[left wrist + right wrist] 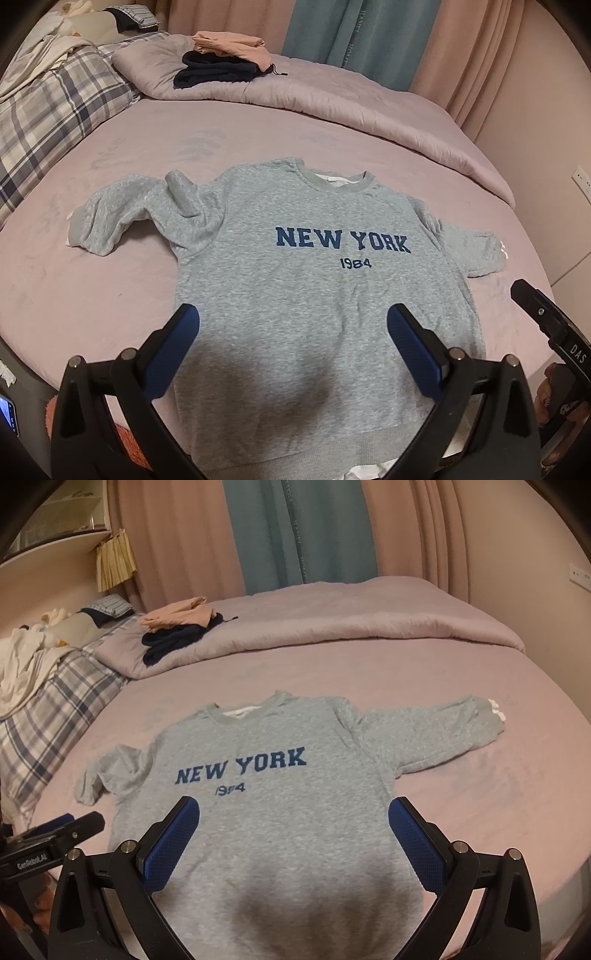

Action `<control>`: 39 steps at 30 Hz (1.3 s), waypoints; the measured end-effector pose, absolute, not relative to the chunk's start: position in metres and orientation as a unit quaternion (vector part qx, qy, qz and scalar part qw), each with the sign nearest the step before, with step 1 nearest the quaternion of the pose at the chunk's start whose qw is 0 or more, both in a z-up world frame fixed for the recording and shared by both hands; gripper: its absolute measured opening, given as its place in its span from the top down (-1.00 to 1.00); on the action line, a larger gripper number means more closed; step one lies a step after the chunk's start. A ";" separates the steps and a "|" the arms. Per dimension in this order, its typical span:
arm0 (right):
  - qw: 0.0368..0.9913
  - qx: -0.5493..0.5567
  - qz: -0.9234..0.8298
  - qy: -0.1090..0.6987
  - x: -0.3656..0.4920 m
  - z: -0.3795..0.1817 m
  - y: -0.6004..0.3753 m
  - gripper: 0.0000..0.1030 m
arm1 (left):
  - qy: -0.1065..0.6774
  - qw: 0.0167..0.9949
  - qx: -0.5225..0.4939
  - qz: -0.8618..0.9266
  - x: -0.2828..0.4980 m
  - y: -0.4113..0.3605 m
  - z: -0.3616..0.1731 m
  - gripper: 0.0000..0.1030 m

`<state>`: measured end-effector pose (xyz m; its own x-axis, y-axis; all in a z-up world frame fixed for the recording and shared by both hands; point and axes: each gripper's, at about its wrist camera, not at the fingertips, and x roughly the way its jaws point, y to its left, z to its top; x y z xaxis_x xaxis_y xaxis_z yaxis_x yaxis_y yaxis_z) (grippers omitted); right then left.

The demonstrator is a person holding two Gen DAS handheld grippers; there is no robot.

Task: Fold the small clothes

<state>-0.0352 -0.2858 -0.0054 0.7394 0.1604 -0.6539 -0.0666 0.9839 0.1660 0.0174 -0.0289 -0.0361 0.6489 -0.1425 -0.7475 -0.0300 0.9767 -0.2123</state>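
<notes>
Left wrist view: the grey sweatshirt (317,280) is laid flat, print up, on the bed (110,295), ready for folding. Both grippers, left (293,332) and right (294,816), are held over its hem with fingers spread open, nothing gripped.

Left tool (293,325) jaws spread wide, nothing between them, hovering over the lower half of the grey sweatshirt (314,295). Sweatshirt lies face up on the pink bed (110,295), "NEW YORK 1984" print readable, collar away from camera, hem nearest. Its sleeve on the image left (122,218) is bunched and folded over itself; the sleeve on the image right (469,251) lies flatter, white cuff showing. Right tool (546,325) pokes in at the right edge, only partly in frame, jaw state unclear. Far side: rolled pink duvet (369,107) with a stack of folded clothes (225,59) on it, plaid pillow (55,110) at left, curtains (369,33) behind.
</notes>
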 end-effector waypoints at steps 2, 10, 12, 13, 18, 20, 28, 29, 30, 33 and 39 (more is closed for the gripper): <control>0.930 0.069 0.065 0.355 -0.034 -0.005 -0.285 -0.99 | 0.418 0.902 -0.104 -0.030 0.017 -0.028 -0.036 -0.97; 0.925 0.082 0.071 0.365 -0.028 -0.008 -0.286 -0.99 | 0.425 0.897 -0.117 -0.035 0.016 -0.021 -0.036 -0.97; 0.924 0.084 0.071 0.366 -0.028 -0.008 -0.287 -0.99 | 0.424 0.898 -0.114 -0.034 0.015 -0.021 -0.035 -0.97; 0.925 0.084 0.069 0.365 -0.028 -0.008 -0.287 -0.99 | 0.423 0.898 -0.114 -0.034 0.014 -0.021 -0.035 -0.97; 0.926 0.082 0.068 0.364 -0.029 -0.007 -0.287 -0.98 | 0.422 0.898 -0.116 -0.035 0.013 -0.019 -0.035 -0.97; 0.926 0.082 0.066 0.362 -0.029 -0.007 -0.287 -0.98 | 0.422 0.899 -0.115 -0.034 0.013 -0.019 -0.035 -0.97; 0.926 0.085 0.061 0.364 -0.028 -0.006 -0.289 -0.98 | 0.425 0.897 -0.117 -0.033 0.012 -0.016 -0.035 -0.97; 0.926 0.086 0.060 0.363 -0.029 -0.006 -0.289 -0.98 | 0.425 0.897 -0.117 -0.033 0.012 -0.015 -0.035 -0.97; 0.926 0.087 0.060 0.362 -0.029 -0.005 -0.290 -0.98 | 0.426 0.897 -0.117 -0.033 0.013 -0.015 -0.035 -0.97; 0.926 0.091 0.058 0.362 -0.030 -0.006 -0.292 -0.98 | 0.427 0.896 -0.117 -0.032 0.014 -0.015 -0.036 -0.97; 0.926 0.099 0.054 0.361 -0.030 -0.005 -0.298 -0.97 | 0.427 0.896 -0.117 -0.032 0.014 -0.015 -0.036 -0.97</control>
<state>-0.0304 -0.2978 -0.0046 0.7338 0.1708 -0.6576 -0.0285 0.9748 0.2214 0.0135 -0.0153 -0.0360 0.6340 -0.1567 -0.7573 -0.0425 0.9707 -0.2364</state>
